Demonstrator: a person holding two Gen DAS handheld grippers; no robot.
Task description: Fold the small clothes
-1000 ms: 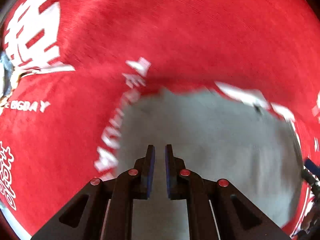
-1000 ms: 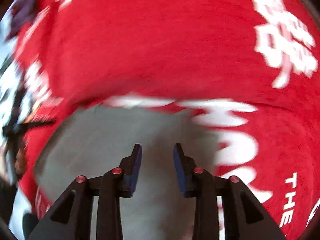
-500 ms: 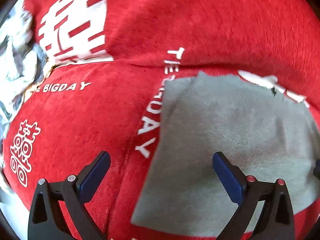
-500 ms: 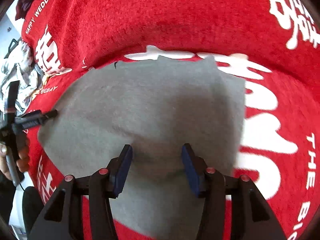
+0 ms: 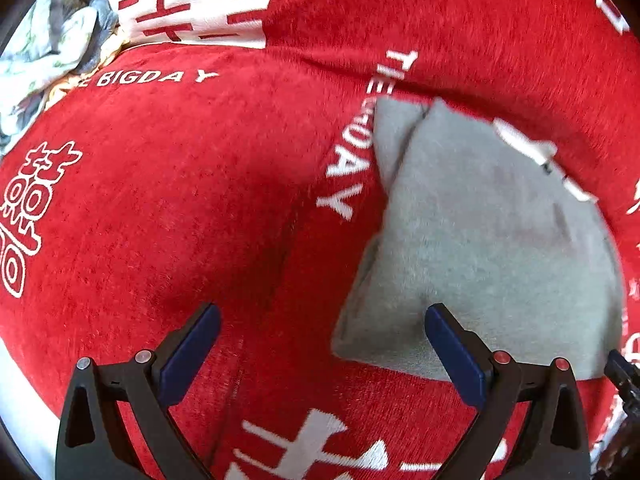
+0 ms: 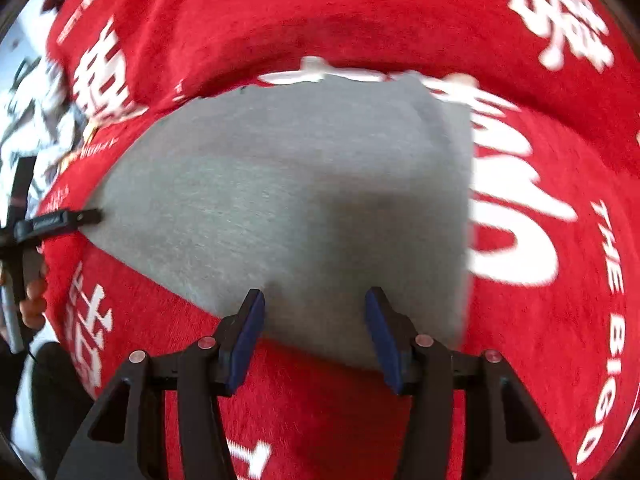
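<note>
A small grey garment (image 5: pixel 488 240) lies folded flat on the red cover, with one layer edge showing at its upper left corner. My left gripper (image 5: pixel 322 316) is wide open, with nothing between its pads. It hangs over the garment's left edge, one fingertip (image 5: pixel 438 318) above grey cloth and the other above red. My right gripper (image 6: pixel 315 300) stands partly open over the near edge of the grey garment (image 6: pixel 280 184), and its pads press on nothing. In the right wrist view the left gripper (image 6: pixel 60 220) reaches to the garment's left corner, held by a hand (image 6: pixel 32 304).
The red plush cover (image 5: pixel 180 208) with white lettering spreads under everything and has soft creases. A heap of pale patterned fabric (image 5: pixel 48 40) lies at its far left edge. A pale strip (image 5: pixel 24 408) shows past the cover's near left edge.
My left gripper went from shut to wide open and slid left off the garment's middle to its left edge. The right gripper widened a little and drew back to the near edge.
</note>
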